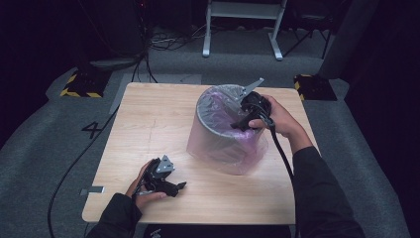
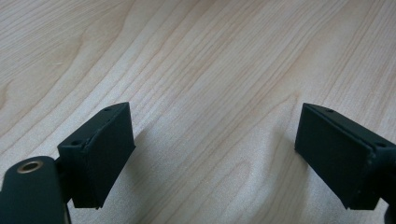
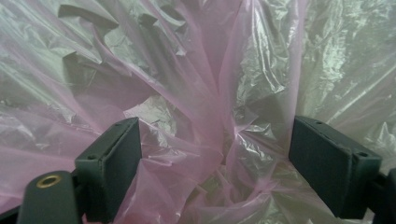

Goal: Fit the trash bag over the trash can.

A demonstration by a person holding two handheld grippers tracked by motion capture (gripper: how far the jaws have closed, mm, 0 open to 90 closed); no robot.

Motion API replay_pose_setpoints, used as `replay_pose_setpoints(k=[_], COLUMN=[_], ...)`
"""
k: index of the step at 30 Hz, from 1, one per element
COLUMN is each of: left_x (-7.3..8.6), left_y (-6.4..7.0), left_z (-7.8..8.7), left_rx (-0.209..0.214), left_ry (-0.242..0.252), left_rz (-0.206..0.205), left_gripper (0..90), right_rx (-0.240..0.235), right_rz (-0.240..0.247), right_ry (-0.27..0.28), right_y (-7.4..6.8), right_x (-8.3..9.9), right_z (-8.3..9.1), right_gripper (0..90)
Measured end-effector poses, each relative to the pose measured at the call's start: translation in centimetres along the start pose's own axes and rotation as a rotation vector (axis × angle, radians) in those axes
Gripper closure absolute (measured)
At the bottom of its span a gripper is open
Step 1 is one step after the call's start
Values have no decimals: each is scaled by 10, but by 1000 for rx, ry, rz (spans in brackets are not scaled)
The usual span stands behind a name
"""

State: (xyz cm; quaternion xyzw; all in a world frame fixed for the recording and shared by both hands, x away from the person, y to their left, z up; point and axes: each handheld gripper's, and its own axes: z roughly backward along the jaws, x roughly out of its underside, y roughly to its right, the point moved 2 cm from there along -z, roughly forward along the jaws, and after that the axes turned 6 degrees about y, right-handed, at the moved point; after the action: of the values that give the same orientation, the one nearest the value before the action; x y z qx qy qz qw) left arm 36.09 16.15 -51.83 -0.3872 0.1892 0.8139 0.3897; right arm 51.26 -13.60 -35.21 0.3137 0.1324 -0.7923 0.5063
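A round grey bin [image 1: 218, 136] lined with a thin pink plastic bag [image 1: 220, 106] stands on the wooden table [image 1: 148, 119], right of centre. My right gripper [image 1: 241, 121] reaches over the bin's right rim into its mouth. Its jaws are open, with crumpled pink bag [image 3: 196, 93] in front of them and bunched between them, not pinched. My left gripper [image 1: 177, 187] rests low near the table's front edge, left of the bin. It is open over bare wood [image 2: 210, 84], nothing between its fingers [image 2: 100, 149].
The bag's loose skirt drapes down over the bin's outside to the tabletop [image 1: 242, 158]. A black cable [image 1: 280, 148] trails from the right gripper along the forearm. Beyond the table are grey floor, a white frame [image 1: 242, 25] and yellow-black striped feet [image 1: 81, 84].
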Motion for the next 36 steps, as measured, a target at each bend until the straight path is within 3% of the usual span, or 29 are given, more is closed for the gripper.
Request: replay_pose_setpoints(k=[7, 15, 19, 25, 36], left_x=[0, 0, 0, 0, 0], left_y=[0, 0, 0, 0, 0], left_z=[0, 0, 0, 0, 0], left_rx=[-1, -1, 0, 1, 1], left_ry=[0, 0, 0, 0, 0], left_rz=[0, 0, 0, 0, 0], left_gripper=[113, 113, 113, 113, 113], right_rx=[-5, 6, 9, 54, 106], right_rz=[-10, -33, -38, -39, -57], right_ry=[-21, 13, 52, 95, 206], right_y=[0, -1, 0, -3, -8], right_x=[-1, 0, 1, 2, 0], right_z=[-2, 1, 3, 7, 25], right_gripper=[172, 184, 190, 186, 185])
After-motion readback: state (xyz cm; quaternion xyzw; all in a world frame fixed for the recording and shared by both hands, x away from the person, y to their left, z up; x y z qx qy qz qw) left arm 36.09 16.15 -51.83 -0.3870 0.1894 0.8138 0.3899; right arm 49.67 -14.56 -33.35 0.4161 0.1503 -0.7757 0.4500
